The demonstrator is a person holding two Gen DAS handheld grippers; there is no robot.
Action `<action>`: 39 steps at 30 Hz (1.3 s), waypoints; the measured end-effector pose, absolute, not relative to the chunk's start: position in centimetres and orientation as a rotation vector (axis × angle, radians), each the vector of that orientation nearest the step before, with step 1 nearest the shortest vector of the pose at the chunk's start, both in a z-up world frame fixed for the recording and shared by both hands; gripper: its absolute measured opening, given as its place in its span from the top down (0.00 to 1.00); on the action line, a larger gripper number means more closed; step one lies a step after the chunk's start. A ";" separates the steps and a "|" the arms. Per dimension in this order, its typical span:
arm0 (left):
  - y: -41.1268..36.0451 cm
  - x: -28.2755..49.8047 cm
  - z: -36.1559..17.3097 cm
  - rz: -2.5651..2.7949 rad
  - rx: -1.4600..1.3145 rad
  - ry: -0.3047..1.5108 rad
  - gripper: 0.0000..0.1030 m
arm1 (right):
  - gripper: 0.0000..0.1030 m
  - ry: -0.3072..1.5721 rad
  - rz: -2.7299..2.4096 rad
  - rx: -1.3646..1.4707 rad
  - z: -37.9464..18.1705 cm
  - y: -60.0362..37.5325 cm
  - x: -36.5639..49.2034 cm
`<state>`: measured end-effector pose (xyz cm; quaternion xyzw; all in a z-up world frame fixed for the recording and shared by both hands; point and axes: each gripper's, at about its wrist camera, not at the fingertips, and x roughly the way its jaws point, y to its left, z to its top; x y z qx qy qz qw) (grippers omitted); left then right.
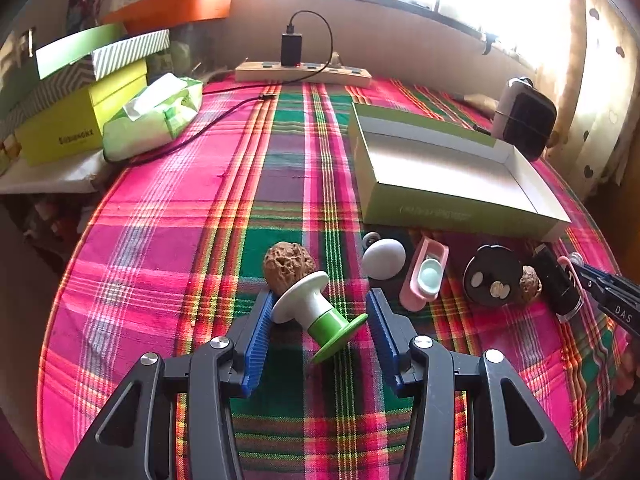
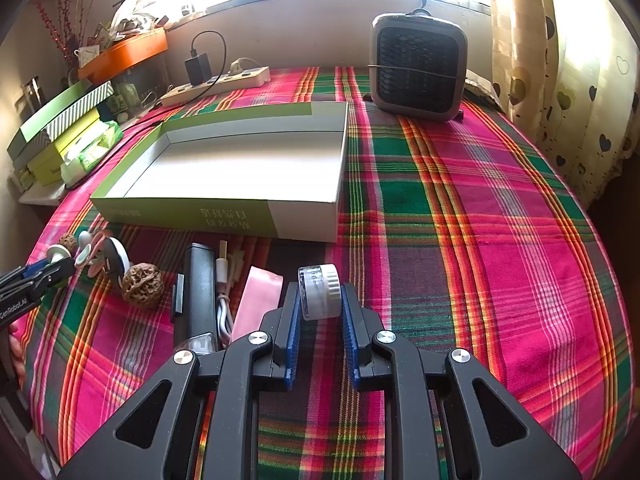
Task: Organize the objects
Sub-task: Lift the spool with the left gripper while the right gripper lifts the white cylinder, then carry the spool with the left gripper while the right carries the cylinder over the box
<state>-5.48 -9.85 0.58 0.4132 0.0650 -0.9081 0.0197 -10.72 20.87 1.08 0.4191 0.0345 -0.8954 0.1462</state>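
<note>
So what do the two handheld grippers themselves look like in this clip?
Both look alike: the left gripper and right gripper have black plastic frames with triangular cut-outs, round silver screw heads at the joints, and ribbed blue pads on the fingers. White lettering marks the side of each. No sleeve or cable is visible.

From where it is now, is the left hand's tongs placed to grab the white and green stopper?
Probably yes: the left tongs stand open with the stopper lying tilted between the pads, nothing blocking; a walnut sits just behind.

A plaid cloth (image 2: 480, 200) covers the bench; a power strip (image 1: 303, 72) with a black charger (image 1: 291, 49) lies near the wall; stacked boxes (image 1: 80, 92) stand left; a small fan (image 2: 418, 66) sits behind.
</note>
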 end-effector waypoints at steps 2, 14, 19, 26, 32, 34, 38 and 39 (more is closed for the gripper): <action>-9.9 -5.5 0.6 -2.813 1.280 0.204 0.58 | 0.80 0.099 -2.578 1.207 1.1 20.9 -10.7; -10.0 -5.4 1.3 -2.827 1.263 0.215 0.58 | 0.80 0.101 -2.586 1.204 1.2 20.9 -10.8; -9.6 -5.4 2.1 -2.846 1.252 0.209 0.58 | 0.80 0.100 -2.593 1.189 1.7 20.9 -10.7; -8.8 -5.7 3.3 -2.885 1.234 0.189 0.58 | 0.80 0.098 -2.603 1.159 2.9 20.8 -10.8; -8.0 -6.8 4.6 -2.926 1.213 0.176 0.58 | 0.80 0.098 -2.610 1.126 4.1 20.6 -11.2; -7.7 -7.4 4.8 -2.937 1.213 0.165 0.58 | 0.80 0.106 -2.612 1.115 4.5 20.4 -11.5; -7.1 -8.6 5.5 -2.973 1.205 0.154 0.58 | 0.80 0.113 -2.606 1.107 4.9 20.0 -12.1; -6.9 -8.9 5.6 -2.984 1.205 0.153 0.58 | 0.80 0.116 -2.602 1.107 4.9 19.9 -12.3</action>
